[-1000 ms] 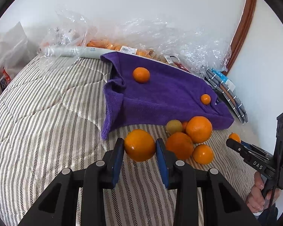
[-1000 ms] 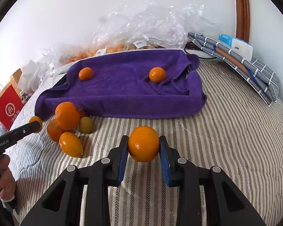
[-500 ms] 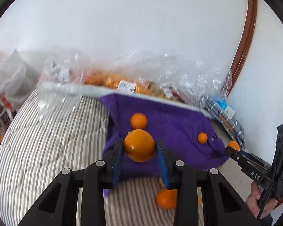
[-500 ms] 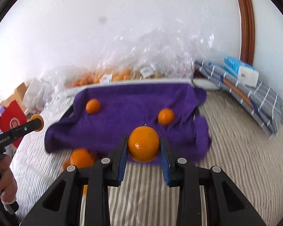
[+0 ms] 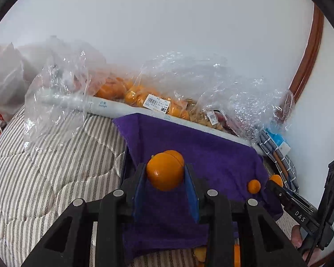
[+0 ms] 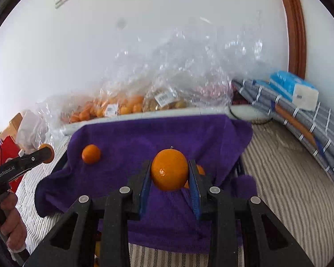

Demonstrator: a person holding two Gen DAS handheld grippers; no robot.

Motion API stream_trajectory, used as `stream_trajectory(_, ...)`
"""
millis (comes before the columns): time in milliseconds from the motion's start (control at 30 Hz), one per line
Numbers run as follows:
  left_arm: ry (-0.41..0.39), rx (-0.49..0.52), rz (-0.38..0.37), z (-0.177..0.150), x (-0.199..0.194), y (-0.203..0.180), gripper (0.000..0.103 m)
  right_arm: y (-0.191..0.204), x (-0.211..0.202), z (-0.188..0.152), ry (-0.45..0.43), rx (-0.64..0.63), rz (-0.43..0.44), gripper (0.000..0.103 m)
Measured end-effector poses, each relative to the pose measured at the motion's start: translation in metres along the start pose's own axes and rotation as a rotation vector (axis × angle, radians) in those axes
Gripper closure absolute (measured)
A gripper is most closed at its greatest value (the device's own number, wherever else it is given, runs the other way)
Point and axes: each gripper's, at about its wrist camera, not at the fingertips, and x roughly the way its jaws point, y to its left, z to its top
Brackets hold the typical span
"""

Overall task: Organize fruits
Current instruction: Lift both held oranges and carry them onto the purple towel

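Note:
In the left wrist view my left gripper (image 5: pixel 165 169) is shut on a large orange (image 5: pixel 163 174), held above the purple towel (image 5: pixel 211 155). Another orange (image 5: pixel 176 154) lies on the towel just behind it, half hidden. A small orange (image 5: pixel 253 186) rests near the towel's right edge. In the right wrist view my right gripper (image 6: pixel 169 164) is shut on a second large orange (image 6: pixel 169 171), also over the towel (image 6: pixel 133 138). A small orange (image 6: pixel 90 154) lies on the towel to the left. One more orange (image 6: pixel 200 170) peeks out behind the right finger.
Clear plastic bags of oranges (image 5: pixel 131 93) and a white roll (image 5: pixel 104 105) line the wall behind the towel. Folded checked cloth (image 6: pixel 300 115) and a blue tissue pack (image 6: pixel 294 89) lie at the right. A striped bed cover (image 5: pixel 44 178) surrounds the towel. A red bag (image 6: pixel 5 151) stands at the left.
Both grippers have moved forward and up from the striped cover to above the purple towel, each still holding its orange. The heap of loose oranges has slipped below the frame.

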Motion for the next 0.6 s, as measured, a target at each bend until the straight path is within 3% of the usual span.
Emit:
stream_trajectory(233, 0.042, 0.003, 0.012, -0.006, 0.014, 0.000, 0.071, -0.010, 0.000, -0.003, -0.014, 0.001, -0.056, 0.071)
stream_trajectory(600, 0.089, 0.034, 0.055, -0.013, 0.032, -0.002, 0.071, 0.000, 0.014, -0.010, 0.041, -0.026, -0.014, 0.071)
